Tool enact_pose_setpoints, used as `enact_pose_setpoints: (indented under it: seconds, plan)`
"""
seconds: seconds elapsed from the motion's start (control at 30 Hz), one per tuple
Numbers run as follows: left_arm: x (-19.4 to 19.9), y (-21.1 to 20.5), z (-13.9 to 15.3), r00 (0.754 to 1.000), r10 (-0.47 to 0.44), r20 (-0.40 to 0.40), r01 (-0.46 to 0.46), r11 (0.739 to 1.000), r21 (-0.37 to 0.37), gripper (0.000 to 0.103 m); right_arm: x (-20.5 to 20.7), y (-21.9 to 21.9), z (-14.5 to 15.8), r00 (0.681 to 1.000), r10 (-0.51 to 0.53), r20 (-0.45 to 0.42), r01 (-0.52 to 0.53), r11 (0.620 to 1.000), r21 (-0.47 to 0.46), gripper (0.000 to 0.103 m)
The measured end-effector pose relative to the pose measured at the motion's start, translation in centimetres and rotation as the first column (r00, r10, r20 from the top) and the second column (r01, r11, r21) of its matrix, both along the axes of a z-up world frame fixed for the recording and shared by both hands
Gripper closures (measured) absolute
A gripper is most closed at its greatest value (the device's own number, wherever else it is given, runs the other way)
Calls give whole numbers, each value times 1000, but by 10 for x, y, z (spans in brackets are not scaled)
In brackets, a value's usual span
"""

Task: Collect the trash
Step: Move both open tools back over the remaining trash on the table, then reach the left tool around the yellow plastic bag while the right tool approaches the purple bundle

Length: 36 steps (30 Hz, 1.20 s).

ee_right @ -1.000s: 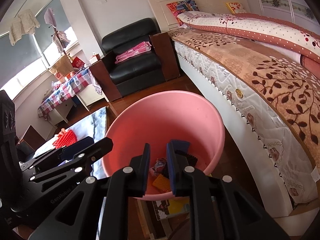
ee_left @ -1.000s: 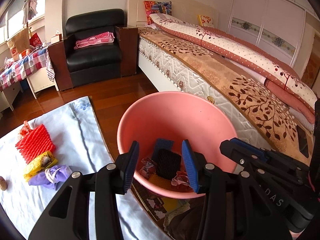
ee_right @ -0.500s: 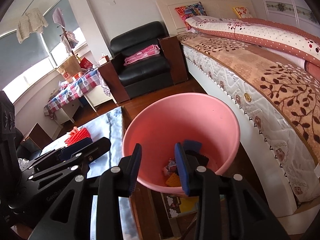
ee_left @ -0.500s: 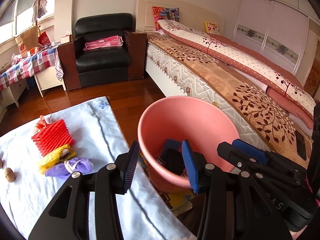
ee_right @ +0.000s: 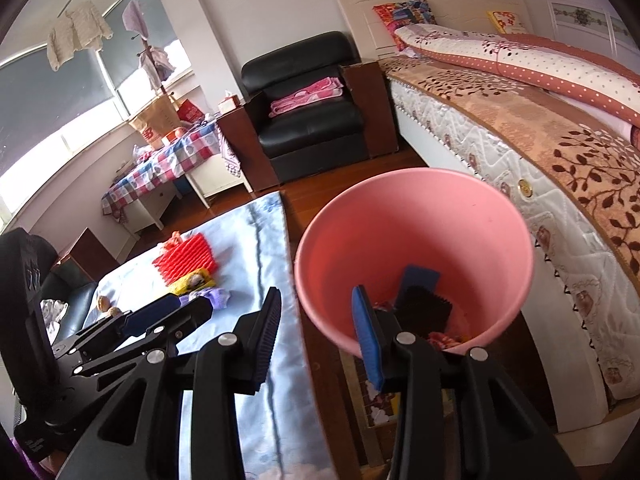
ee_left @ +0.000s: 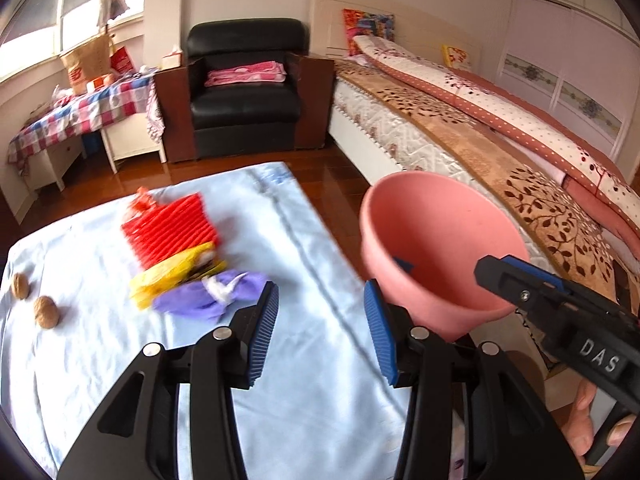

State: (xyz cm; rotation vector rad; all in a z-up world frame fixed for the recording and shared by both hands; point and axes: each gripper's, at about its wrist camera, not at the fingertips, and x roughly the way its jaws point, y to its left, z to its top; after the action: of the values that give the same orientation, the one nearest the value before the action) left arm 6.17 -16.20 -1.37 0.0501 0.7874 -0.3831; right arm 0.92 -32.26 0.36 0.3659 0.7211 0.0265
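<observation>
A pink bin (ee_left: 436, 248) (ee_right: 416, 248) stands on the floor right of the table and holds blue, black and other scraps (ee_right: 424, 304). On the light blue tablecloth (ee_left: 304, 344) lie a red ribbed wrapper (ee_left: 170, 230), a yellow wrapper (ee_left: 176, 276) and a purple wrapper (ee_left: 208, 298), also in the right wrist view (ee_right: 186, 258). My left gripper (ee_left: 320, 328) is open and empty over the cloth, just right of the purple wrapper. My right gripper (ee_right: 316, 330) is open and empty at the bin's near rim; it also shows in the left wrist view (ee_left: 560, 312).
Two walnuts (ee_left: 34, 300) lie at the cloth's left edge. A bed (ee_left: 480, 136) runs along the right, close behind the bin. A black armchair (ee_left: 244, 84) and a checked side table (ee_left: 80, 116) stand at the back. Books or papers (ee_right: 380, 404) lie under the bin.
Both grippers have swung left from over the bin toward the table. The right gripper's jaws have opened wider. The wrappers now sit nearer the left gripper.
</observation>
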Motion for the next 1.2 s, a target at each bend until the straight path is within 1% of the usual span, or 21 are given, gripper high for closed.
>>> enact_pose_setpoints:
  seconds: [0.13,0.23,0.37,0.57,0.73,0.9,1.07,1.2]
  plan:
    - [-2,20,-6,1000,27,-11,-27,1000,-2,58,1,15,-2,1000,22,0,-22,1000,4,67]
    - [-4,34,-10,999,39,-12,-39,999,13,58,2,26,-4,999,40,0,-40,999,9,67]
    - [-5,53,-13,998,63,-14,-62,998,16,58,6,43,-7,997,76,-12,-76,997,1,67]
    - [-4,85,-18,994,111,-27,-111,994,1,58,11,62,-16,992,124,-36,-124,992,0,67]
    - [1,108,-19,990,138,-20,-137,990,6,58,15,72,-24,986,155,-56,-155,988,6,67]
    - [22,127,-15,989,136,-55,-137,990,-16,59,17,78,-31,982,176,-69,-175,984,21,67]
    - [47,134,-16,984,154,-86,-155,988,-13,59,19,80,-34,979,192,-69,-190,981,35,67]
    - [65,134,-18,977,174,-121,-179,983,-32,59,22,81,-37,977,200,-76,-197,979,44,67]
